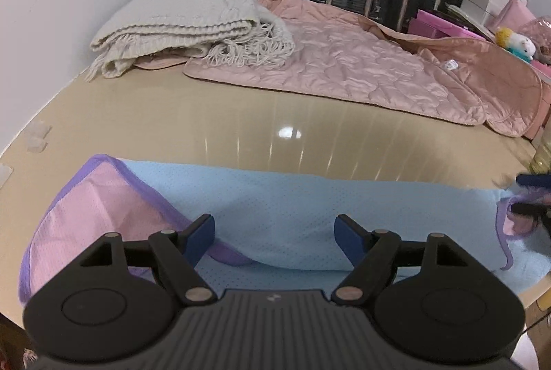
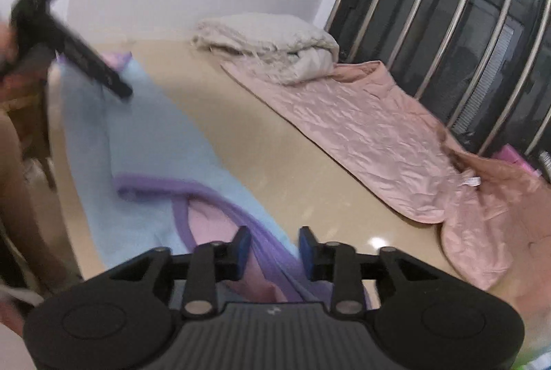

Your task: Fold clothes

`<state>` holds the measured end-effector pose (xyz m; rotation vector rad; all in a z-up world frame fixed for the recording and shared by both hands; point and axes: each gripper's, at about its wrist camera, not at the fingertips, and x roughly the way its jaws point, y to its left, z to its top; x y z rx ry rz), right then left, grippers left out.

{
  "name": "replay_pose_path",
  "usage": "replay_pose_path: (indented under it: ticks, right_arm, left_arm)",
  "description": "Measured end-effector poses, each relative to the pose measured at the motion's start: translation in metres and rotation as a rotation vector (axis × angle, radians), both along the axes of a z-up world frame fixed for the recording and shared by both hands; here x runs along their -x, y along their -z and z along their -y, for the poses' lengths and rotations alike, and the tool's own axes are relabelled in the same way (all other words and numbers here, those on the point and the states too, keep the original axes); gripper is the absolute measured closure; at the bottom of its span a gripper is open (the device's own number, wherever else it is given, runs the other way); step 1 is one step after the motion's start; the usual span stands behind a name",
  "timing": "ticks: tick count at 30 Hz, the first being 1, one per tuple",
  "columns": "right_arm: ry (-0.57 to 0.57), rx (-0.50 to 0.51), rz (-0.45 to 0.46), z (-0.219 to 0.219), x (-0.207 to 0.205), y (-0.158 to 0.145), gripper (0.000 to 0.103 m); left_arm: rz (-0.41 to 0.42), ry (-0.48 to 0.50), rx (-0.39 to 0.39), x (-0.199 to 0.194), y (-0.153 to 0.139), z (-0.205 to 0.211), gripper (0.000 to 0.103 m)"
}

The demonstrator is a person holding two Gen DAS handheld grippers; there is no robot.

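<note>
Blue mesh garment (image 1: 310,204), lying folded along the counter's (image 1: 241,125) near edge, is being released by both claws, left claw (image 1: 274,237) spread wide at 6 o'clock, right claw (image 2: 272,249) part-opened over the purple-trimmed corner (image 2: 241,215), which is best being flattened before regripping.

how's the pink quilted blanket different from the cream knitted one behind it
The pink quilted blanket lies spread out flat and long over the table; the cream knitted blanket is folded into a thick stack. The pink one is smooth, shiny and stitched; the cream one is ribbed with a loose fringe. The cream one rests partly on the pink one's end. Both sit at the table's far side.
</note>
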<state>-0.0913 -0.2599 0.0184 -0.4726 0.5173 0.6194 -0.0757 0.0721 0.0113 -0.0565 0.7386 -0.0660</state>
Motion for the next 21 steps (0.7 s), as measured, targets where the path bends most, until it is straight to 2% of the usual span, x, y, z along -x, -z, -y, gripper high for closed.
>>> replay_pose_path:
  ticks: [2, 5, 7, 9, 12, 21]
  right_arm:
    - [0.009, -0.014, -0.001, 0.003, -0.006, -0.005, 0.069]
    - [-0.028, 0.066, 0.012, 0.001, -0.007, -0.008, 0.070]
    - [-0.072, 0.138, 0.008, -0.006, -0.009, -0.006, 0.079]
    - [-0.112, 0.202, -0.005, -0.014, -0.011, -0.001, 0.096]
    - [-0.142, 0.264, -0.004, -0.022, -0.016, 0.004, 0.097]
    - [-0.218, 0.279, -0.094, -0.021, -0.029, -0.003, 0.096]
  left_arm:
    - [-0.002, 0.005, -0.010, 0.000, 0.001, 0.001, 0.025]
    - [0.005, 0.013, -0.029, 0.001, 0.003, 0.004, 0.025]
    - [0.011, 0.020, -0.038, 0.002, 0.004, 0.005, 0.023]
    - [0.014, 0.022, -0.042, 0.002, 0.005, 0.007, 0.022]
    - [0.020, 0.028, -0.046, 0.003, 0.006, 0.008, 0.021]
    - [0.032, 0.043, -0.062, 0.003, 0.008, 0.010, 0.018]
